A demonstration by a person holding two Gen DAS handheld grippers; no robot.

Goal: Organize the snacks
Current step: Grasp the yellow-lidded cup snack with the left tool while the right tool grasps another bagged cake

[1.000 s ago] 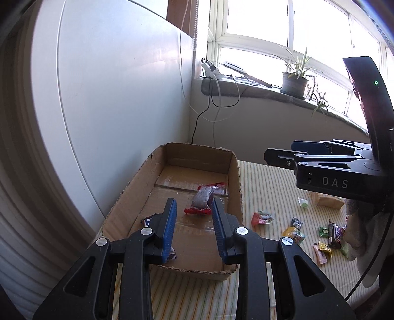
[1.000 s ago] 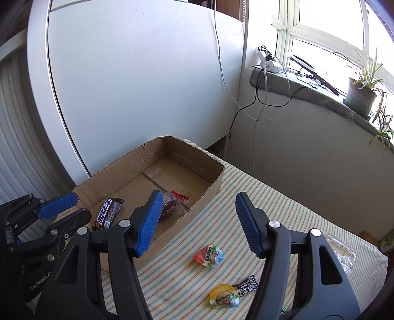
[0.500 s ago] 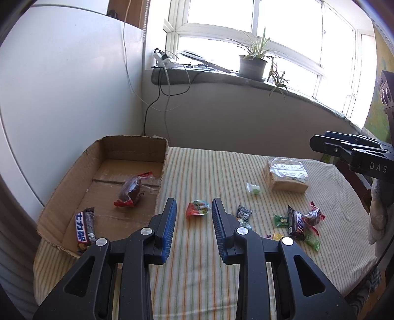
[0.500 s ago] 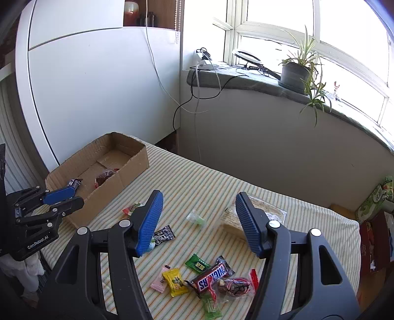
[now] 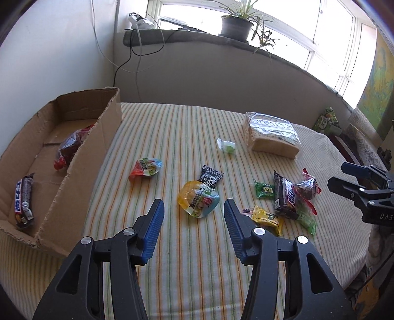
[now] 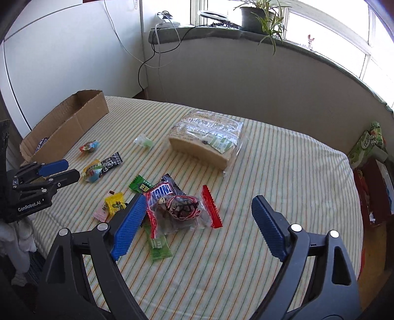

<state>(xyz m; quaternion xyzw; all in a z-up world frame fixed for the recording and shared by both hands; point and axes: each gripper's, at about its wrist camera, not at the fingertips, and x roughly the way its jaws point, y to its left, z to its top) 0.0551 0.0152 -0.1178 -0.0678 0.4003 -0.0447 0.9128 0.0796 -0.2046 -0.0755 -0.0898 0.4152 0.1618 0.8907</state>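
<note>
**Loose snacks on a striped cloth, with both claws released above them**

The snacks lie scattered over the striped tablecloth [image 5: 187, 128]. Nearest the left gripper [image 5: 194, 230] is a yellow jelly cup [image 5: 198, 200], lying just ahead of the gap between its blue pads, with a black sachet [image 5: 210, 178] touching its far edge. A second jelly cup, red and green [image 5: 145, 168], lies apart to the left, near the wall of the cardboard box [image 5: 81, 157]. Inside the box rest a dark chocolate bar [image 5: 23, 199] and a red-wrapped pastry [image 5: 70, 149]. To the right lies a cluster: a green sachet [image 5: 264, 189], a Snickers bar [image 5: 284, 197], a clear-wrapped pastry with red ends [image 6: 182, 211], a yellow sachet [image 5: 266, 216] and a green stick pack [image 6: 158, 242]. Farther back lie a small pale-green candy [image 5: 227, 146] and a bagged bread loaf [image 5: 270, 135].

The left gripper's jaws are opening, nothing between the pads. The right gripper [image 6: 197, 227] hangs over the cluster, its jaws opening wide; the clear-wrapped pastry shows between them, not pressed by either pad. A potted plant [image 5: 236, 23] stands on the windowsill.
</note>
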